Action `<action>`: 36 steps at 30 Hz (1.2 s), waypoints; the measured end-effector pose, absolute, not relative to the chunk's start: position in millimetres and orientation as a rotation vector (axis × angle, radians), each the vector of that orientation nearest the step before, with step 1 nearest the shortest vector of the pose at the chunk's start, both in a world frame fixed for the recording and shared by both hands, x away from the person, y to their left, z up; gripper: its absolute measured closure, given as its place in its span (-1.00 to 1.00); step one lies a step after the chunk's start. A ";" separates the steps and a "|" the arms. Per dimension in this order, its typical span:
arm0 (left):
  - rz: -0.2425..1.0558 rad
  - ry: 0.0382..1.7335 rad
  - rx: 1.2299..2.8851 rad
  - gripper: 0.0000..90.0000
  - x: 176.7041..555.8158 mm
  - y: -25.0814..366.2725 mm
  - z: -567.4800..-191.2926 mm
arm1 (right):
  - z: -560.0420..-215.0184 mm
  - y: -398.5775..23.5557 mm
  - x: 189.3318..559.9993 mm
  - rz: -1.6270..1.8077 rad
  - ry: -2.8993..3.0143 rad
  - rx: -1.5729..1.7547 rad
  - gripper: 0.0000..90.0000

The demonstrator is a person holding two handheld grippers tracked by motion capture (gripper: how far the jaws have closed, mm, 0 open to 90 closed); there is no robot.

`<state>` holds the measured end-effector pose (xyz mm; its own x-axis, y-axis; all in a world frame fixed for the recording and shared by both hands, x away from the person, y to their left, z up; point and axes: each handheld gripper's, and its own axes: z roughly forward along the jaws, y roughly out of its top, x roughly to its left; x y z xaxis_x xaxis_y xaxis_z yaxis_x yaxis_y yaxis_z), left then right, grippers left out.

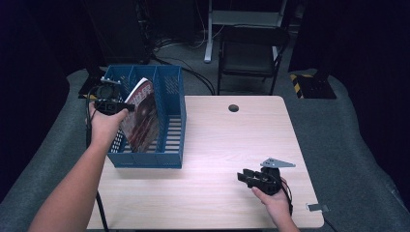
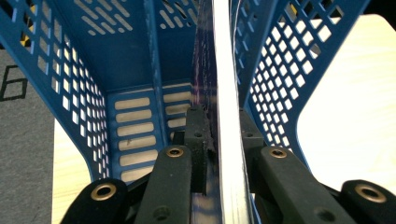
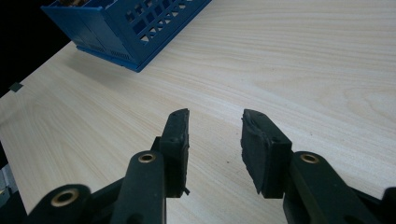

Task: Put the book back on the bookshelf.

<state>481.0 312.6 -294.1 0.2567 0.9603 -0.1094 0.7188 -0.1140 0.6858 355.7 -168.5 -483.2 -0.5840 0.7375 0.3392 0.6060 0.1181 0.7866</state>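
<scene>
Currently, a blue file rack [image 1: 170,121] with perforated walls is seen standing on the left part of a light wooden table [image 1: 227,140], at its left edge. Inside the rack, a magazine [image 1: 142,116] with a red and white cover is held tilted, its top leaning toward the left wall.

The left tongs [image 1: 115,106] are positioned at the left wall of the rack, above the magazine's upper edge. In the left gripper view, the left tongs [image 2: 217,140] are pressed onto the magazine [image 2: 224,93], which is pinched edge-on between the two black jaws. The magazine is shown within the right-hand compartment of the rack [image 2: 135,65], just beside a central divider [image 2: 154,56].

The right tongs [image 1: 247,176] are held over the near right part of the table, well apart from the rack, with a grey plate [image 1: 277,163] mounted on top. In the right gripper view, the right tongs [image 3: 215,135] are shown spread apart, with bare table [image 3: 289,60] visible between the jaws. A corner of the rack [image 3: 126,28] is seen at upper left.
</scene>
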 end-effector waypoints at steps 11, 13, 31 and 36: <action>0.427 1.518 1.968 0.75 475.4 312.0 -278.2 | -483.8 -168.6 355.7 1.473 2.244 1.366 0.36; 0.438 1.519 1.970 0.75 473.8 311.9 -279.3 | -484.2 -168.6 356.0 1.470 2.249 1.365 0.36; 0.437 1.528 1.965 0.83 467.8 319.6 -282.7 | -485.1 -168.2 355.9 1.458 2.248 1.377 0.36; 0.432 1.527 1.970 0.85 467.2 319.3 -282.4 | -485.3 -168.0 356.2 1.460 2.250 1.370 0.36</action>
<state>467.2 319.3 -282.4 0.2843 0.9530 -0.1046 0.7570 -0.1561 0.6345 356.2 -168.0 -485.3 -0.5797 0.7395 0.3422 0.6138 0.1201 0.7803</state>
